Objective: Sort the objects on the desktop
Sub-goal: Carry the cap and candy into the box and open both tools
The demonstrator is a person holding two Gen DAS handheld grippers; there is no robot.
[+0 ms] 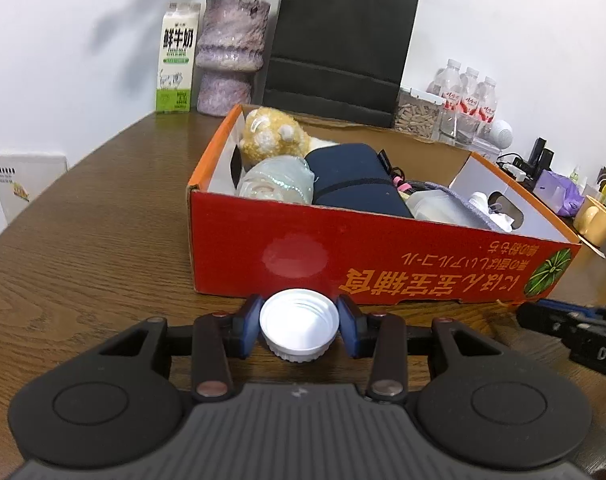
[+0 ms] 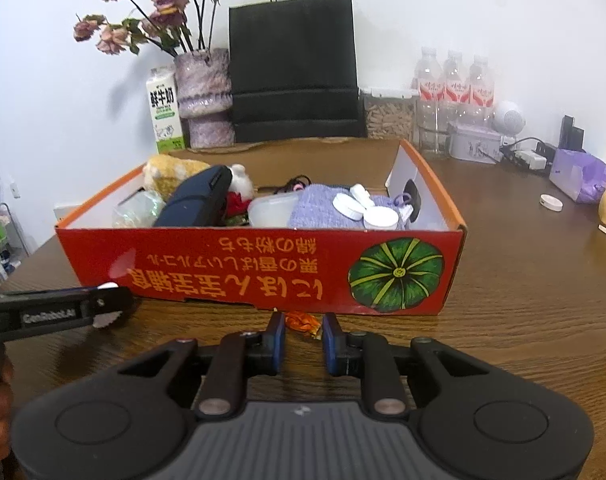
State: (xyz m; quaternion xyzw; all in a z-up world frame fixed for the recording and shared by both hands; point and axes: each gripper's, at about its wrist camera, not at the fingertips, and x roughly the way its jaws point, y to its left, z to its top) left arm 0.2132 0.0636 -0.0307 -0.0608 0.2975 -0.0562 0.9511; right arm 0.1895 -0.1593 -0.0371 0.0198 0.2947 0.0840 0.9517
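Note:
My left gripper [image 1: 299,318] is shut on a white screw cap [image 1: 299,334], held open side up just above the wooden table in front of the red cardboard box [image 1: 383,256]. In the right wrist view that gripper [image 2: 107,304] shows at the left edge with the cap's rim [image 2: 105,322] between its fingers. My right gripper [image 2: 303,326] is closed narrowly on an orange wrapped candy [image 2: 303,322] at the foot of the box [image 2: 243,264]. The box holds a yellow plush toy [image 1: 271,134], a navy pouch [image 1: 355,184], a lilac knit piece [image 2: 319,208] and white lids [image 2: 349,204].
Along the wall stand a milk carton [image 1: 177,60], a purple vase [image 1: 229,56], a black paper bag [image 1: 339,44] and water bottles [image 2: 451,80]. Right of the box are a small white disc [image 2: 551,202], a purple pack [image 2: 579,176] and a yellow mug [image 1: 593,220].

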